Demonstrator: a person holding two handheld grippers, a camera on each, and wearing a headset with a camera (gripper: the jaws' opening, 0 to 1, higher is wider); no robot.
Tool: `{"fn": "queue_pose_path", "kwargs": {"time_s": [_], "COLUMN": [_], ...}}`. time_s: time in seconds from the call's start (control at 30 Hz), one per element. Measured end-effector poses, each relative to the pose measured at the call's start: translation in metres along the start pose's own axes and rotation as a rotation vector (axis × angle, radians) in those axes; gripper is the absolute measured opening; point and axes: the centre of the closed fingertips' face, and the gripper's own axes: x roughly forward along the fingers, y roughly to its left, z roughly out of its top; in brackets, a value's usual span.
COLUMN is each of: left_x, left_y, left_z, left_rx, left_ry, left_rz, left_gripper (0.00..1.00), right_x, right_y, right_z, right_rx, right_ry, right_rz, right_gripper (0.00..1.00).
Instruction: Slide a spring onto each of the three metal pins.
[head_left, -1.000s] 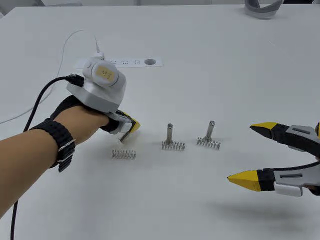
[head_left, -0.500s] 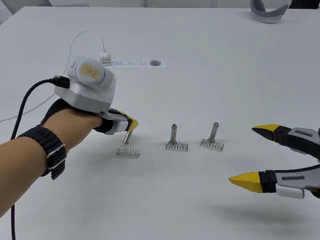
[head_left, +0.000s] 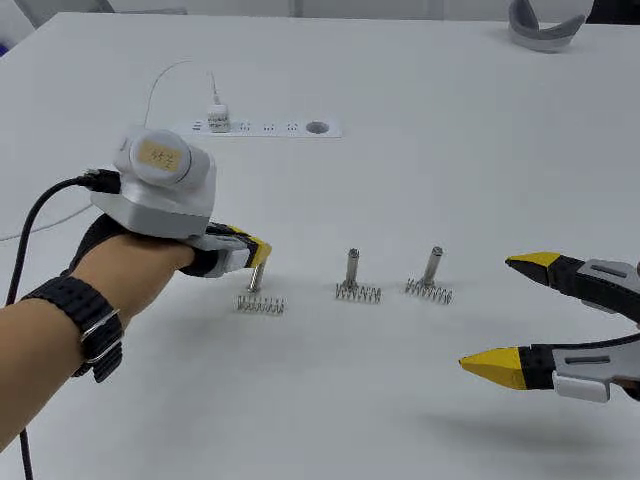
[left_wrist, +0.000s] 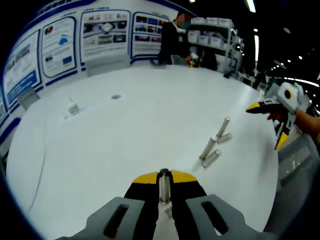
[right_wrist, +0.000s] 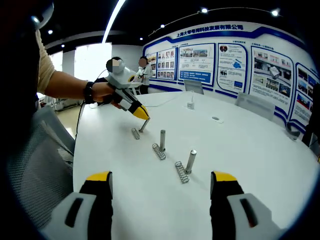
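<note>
At the left of the head view, the left gripper (head_left: 258, 252) pinches a pin (head_left: 255, 278), with a spring (head_left: 261, 305) lying just below. At the right, the right gripper (head_left: 485, 311) has its jaws spread wide, far from both.

This looks like an industrial showroom or lab. Blue-bordered display boards (right_wrist: 202, 62) stand behind a large white table (head_left: 480, 140), under bright striplights (right_wrist: 112, 20).

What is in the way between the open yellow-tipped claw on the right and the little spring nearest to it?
Nothing visible. Just bare white table lies between the right claw and the small coiled metal spring. The short upright metal pin stands just behind that spring, on its far side, out of the path.
</note>
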Motion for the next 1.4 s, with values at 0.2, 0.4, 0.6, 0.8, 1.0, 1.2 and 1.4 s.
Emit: {"fn": "queue_pose_path", "kwargs": {"time_s": [0.2,0.4,0.6,0.8,1.0,1.2,1.4], "left_x": [-0.005,-0.013,-0.018,-0.02,-0.021,-0.024,-0.021], "left_y": [-0.001,-0.004,-0.006,-0.012,-0.018,-0.012,-0.015], "left_z": [-0.002,-0.005,-0.008,-0.007,-0.007,-0.009,-0.006], "left_rx": [-0.008,-0.001,-0.004,0.021,0.059,0.055,0.076], "left_ry": [-0.023,-0.052,-0.104,-0.16,-0.191,-0.218,-0.226], "left_rz": [0.005,0.003,0.003,0.001,0.001,0.01,0.008], "left_gripper": [0.07,0.07,0.07,0.07,0.07,0.07,0.07], "right_x": [0.001,0.001,0.002,0.003,0.005,0.006,0.006], "right_y": [0.001,0.002,0.005,0.008,0.011,0.013,0.016], "right_z": [0.0,0.001,0.001,0.002,0.003,0.003,0.006], "right_rx": [-0.002,-0.003,-0.007,-0.01,-0.014,-0.02,-0.038], "right_ry": [0.002,0.002,0.007,0.006,0.013,0.019,0.023], "right_rz": [0.004,0.007,0.014,0.022,0.037,0.045,0.052], "right_gripper": [0.82,0.82,0.82,0.82,0.82,0.82,0.81]}}
